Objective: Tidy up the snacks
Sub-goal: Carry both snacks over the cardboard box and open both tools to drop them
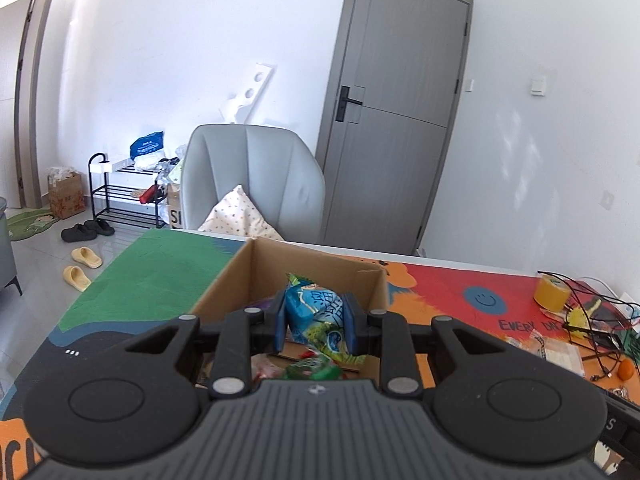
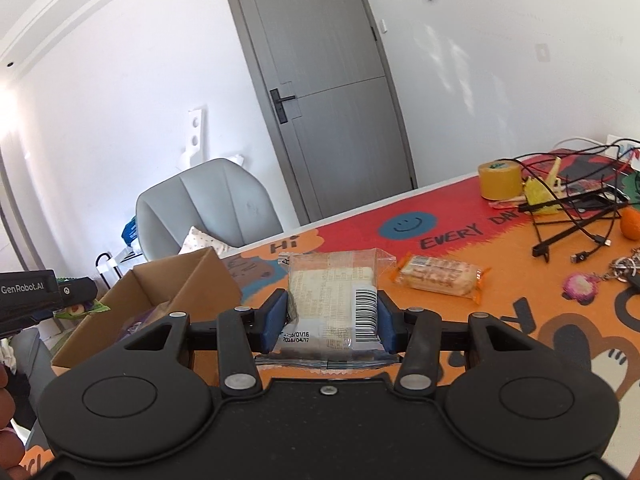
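My left gripper (image 1: 316, 322) is shut on a blue and green snack bag (image 1: 318, 316) and holds it above the open cardboard box (image 1: 256, 268), which has other snack packets (image 1: 308, 370) inside. My right gripper (image 2: 332, 320) is shut on a clear-wrapped pale snack packet (image 2: 332, 292) with a barcode, just above the colourful table mat. An orange-wrapped cracker packet (image 2: 438, 276) lies on the mat to the right of it. The box (image 2: 176, 280) stands to the left in the right wrist view, with the left gripper body (image 2: 36, 292) over it.
A yellow tape roll (image 2: 500, 180), black cables (image 2: 576, 216), an orange fruit (image 2: 631, 223) and keys (image 2: 624, 270) lie on the right of the table. A grey chair (image 1: 256, 176) with a cushion stands behind the table's far edge, before a grey door (image 1: 400, 100).
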The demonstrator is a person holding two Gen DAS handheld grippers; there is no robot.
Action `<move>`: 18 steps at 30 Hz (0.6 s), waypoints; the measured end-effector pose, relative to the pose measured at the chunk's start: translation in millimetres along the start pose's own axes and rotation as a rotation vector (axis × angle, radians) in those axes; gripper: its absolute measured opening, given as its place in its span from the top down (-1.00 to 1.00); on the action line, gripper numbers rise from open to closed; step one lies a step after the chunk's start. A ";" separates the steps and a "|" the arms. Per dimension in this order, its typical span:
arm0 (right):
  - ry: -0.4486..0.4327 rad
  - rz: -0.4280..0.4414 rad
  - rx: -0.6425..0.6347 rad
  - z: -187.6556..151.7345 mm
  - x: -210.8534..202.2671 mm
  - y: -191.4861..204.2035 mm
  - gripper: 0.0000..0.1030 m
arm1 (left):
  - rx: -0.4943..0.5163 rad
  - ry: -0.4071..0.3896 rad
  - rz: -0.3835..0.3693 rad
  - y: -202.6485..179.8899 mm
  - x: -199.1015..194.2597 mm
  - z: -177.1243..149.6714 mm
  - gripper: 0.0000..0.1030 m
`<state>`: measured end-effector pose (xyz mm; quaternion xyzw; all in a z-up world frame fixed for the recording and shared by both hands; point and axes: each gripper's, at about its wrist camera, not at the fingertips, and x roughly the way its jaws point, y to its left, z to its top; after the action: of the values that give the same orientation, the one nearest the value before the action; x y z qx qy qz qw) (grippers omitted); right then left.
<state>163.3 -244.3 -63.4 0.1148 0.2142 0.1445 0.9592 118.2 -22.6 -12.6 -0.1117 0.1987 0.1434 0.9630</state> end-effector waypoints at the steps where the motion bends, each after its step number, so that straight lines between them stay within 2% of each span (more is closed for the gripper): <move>1: 0.000 0.005 -0.003 0.8 1.3 2.9 0.09 | -0.006 -0.001 0.004 3.9 1.0 1.1 0.49; 10: 0.011 0.049 -0.052 7.1 20.4 38.1 0.09 | -0.058 0.014 0.021 35.9 16.4 8.6 0.49; 18: 0.020 0.073 -0.092 15.4 37.1 65.5 0.09 | -0.076 0.038 -0.007 44.0 34.3 13.5 0.49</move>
<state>187.3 -173.6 -45.3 0.0768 0.2124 0.1901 0.9554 139.0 30.1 -21.6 -0.1515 0.2112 0.1456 0.9546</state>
